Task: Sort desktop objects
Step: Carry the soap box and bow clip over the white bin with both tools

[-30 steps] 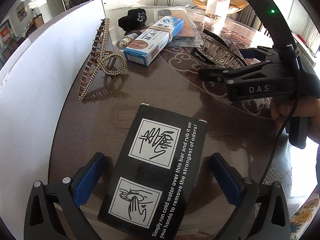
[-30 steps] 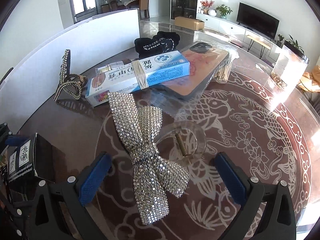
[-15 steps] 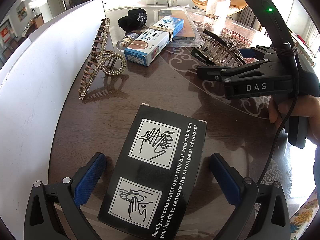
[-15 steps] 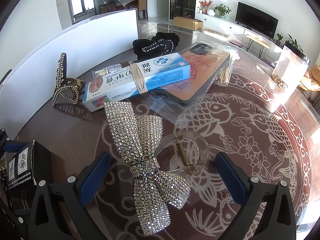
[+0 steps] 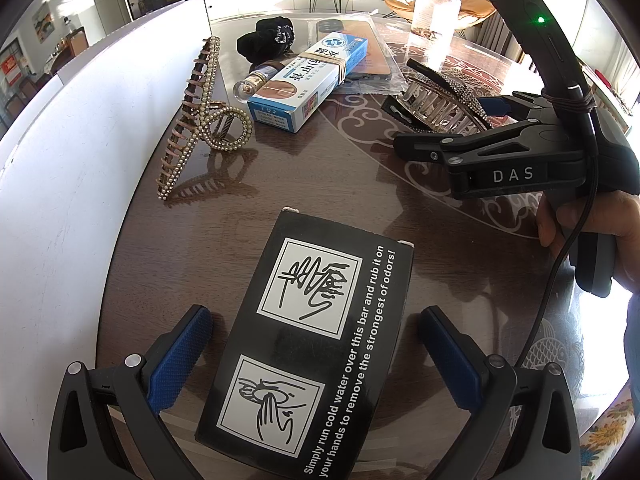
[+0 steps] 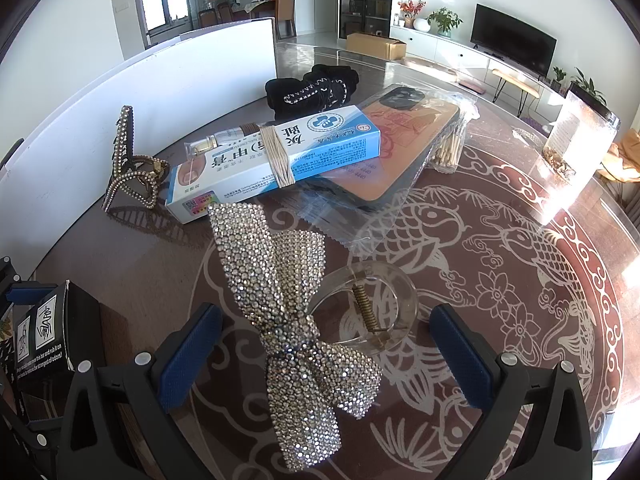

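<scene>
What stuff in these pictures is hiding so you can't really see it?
- Black box: left wrist view, near end cut off by the bottom edge.
- Phone case: right wrist view, near end covered by the blue box.
- Small bottle: right wrist view, mostly behind the blue box.
- Rhinestone bow clip: left wrist view, partly behind the right gripper.

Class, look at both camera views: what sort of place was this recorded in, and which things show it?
Most likely a home living room: a television on a low white cabinet, potted plants, and a glass-topped table with a fish pattern.
</scene>
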Action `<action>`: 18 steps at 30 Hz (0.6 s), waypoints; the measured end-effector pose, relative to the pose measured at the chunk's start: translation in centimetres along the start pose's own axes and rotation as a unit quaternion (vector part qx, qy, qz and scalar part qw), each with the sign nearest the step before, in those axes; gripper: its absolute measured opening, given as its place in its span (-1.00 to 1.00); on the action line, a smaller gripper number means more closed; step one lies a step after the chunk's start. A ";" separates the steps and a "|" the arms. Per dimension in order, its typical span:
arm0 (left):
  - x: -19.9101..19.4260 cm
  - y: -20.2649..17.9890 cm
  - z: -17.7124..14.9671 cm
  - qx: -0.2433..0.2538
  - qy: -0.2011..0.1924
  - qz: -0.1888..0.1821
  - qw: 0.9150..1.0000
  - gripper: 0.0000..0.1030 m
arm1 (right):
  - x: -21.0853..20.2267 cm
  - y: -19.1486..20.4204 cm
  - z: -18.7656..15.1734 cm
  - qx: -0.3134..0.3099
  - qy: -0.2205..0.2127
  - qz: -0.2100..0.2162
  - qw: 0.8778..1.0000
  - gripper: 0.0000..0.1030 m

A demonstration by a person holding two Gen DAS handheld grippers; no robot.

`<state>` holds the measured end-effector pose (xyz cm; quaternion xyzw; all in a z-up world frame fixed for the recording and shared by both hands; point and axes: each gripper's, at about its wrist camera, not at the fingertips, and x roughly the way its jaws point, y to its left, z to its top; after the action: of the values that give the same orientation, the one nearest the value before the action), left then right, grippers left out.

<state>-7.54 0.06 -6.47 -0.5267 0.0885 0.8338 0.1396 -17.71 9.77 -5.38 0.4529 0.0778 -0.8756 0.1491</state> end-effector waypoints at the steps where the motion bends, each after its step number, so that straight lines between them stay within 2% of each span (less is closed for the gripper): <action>1: 0.0 0.0 0.0 0.000 0.000 0.000 1.000 1.00 | 0.0 0.0 0.0 0.000 0.000 0.000 1.000 1.00; 18: -0.2 -0.2 -0.3 -0.005 0.003 0.005 1.000 1.00 | 0.0 0.0 0.0 0.000 0.000 0.000 1.000 1.00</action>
<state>-7.19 0.13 -6.43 -0.5298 0.0877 0.8331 0.1323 -17.67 9.76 -5.37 0.4529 0.0778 -0.8756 0.1489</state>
